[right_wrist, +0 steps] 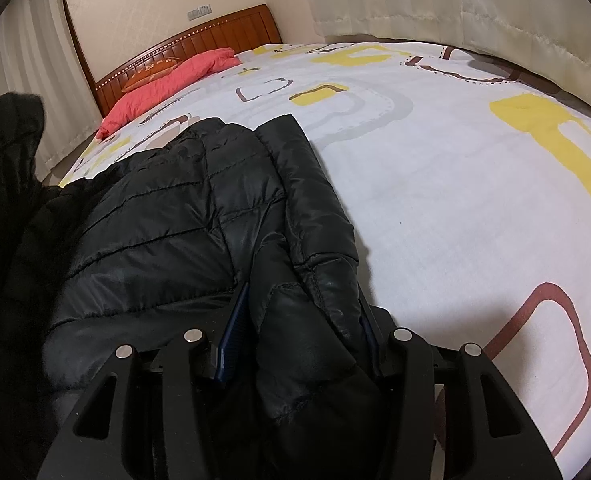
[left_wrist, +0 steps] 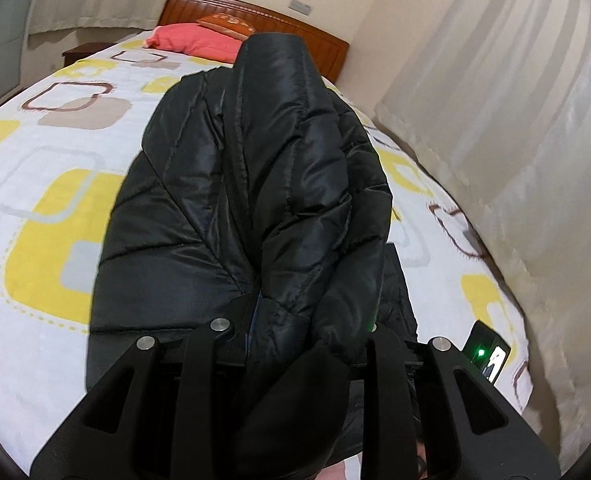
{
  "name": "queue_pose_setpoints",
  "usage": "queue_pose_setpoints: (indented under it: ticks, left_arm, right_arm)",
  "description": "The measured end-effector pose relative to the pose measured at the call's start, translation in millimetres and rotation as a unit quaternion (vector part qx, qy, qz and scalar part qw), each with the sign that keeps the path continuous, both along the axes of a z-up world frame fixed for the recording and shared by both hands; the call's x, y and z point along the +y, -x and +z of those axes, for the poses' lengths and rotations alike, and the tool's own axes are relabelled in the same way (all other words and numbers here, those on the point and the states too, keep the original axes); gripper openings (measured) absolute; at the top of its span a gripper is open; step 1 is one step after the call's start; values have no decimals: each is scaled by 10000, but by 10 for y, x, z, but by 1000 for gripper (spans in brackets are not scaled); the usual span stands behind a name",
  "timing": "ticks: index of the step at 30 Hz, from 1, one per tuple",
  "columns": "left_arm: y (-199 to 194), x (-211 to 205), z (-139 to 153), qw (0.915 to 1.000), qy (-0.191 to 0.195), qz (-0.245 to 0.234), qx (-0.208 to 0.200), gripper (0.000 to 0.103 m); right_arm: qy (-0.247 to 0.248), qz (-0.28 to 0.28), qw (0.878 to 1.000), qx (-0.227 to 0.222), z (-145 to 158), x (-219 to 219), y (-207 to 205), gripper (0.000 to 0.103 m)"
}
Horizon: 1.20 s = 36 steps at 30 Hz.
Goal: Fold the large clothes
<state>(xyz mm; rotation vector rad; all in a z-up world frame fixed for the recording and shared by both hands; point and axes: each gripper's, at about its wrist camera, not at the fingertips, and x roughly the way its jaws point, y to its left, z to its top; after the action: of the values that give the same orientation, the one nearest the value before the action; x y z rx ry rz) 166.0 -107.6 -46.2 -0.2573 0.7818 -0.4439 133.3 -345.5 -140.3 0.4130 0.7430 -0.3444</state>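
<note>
black quilted puffer jacket (left_wrist: 223, 200) lying lengthwise on the bed (left_wrist: 47, 240), over the white sheet with yellow and brown squares, collar end toward the wooden headboard (left_wrist: 255, 12) and the red pillow (left_wrist: 191, 42). part of it raised off the sheet: in the left wrist view a thick padded fold stands up and drapes toward the camera.

left gripper (left_wrist: 299, 344) narrowed onto that fold – padded cloth bunched between the fingers and spilling over them, so holding the jacket. right gripper (right_wrist: 295, 320) set about mid-width, closed on another puffy edge of the same jacket, a blue finger pad (right_wrist: 231, 332) pressed against the cloth on one side, the other pad mostly hidden behind the bulge.

handling, as a judgement: light for its bulk, soft, no stiffness at all – sags wherever unsupported. shiny shell looks slippery, and the filling compresses, so a shallow pinch on one puffed channel may slide out. better to bite along a stitched seam, hem or the zipper edge, where the cloth is flatter and firmer, and to take a deep mouthful rather than a fingertip nip. springy loft likely to push any fold back open, so worth pressing flat after laying over.

stage looks like an early lengthwise fold, one side being carried across the body. exact part gripped – sleeve or front panel – hard to tell from these views.
</note>
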Motion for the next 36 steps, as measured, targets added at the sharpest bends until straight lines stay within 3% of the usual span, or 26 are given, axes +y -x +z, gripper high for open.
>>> queue_pose_setpoints:
  ticks: [16, 24, 36]
  left_arm:
    - [-115, -774, -385, 9957, -562, -740, 31, 24]
    - [-245, -760, -537, 9948, -484, -894, -80, 24]
    - [-122, -756, -544, 9943, -468, -944, -150, 24]
  right_arm:
    - [-95, 178, 9998, 31, -13, -41, 9, 48]
    - [-95, 172, 9998, 33, -16, -47, 10, 48]
    - [-37, 155, 9999, 48, -14, -39, 16, 48]
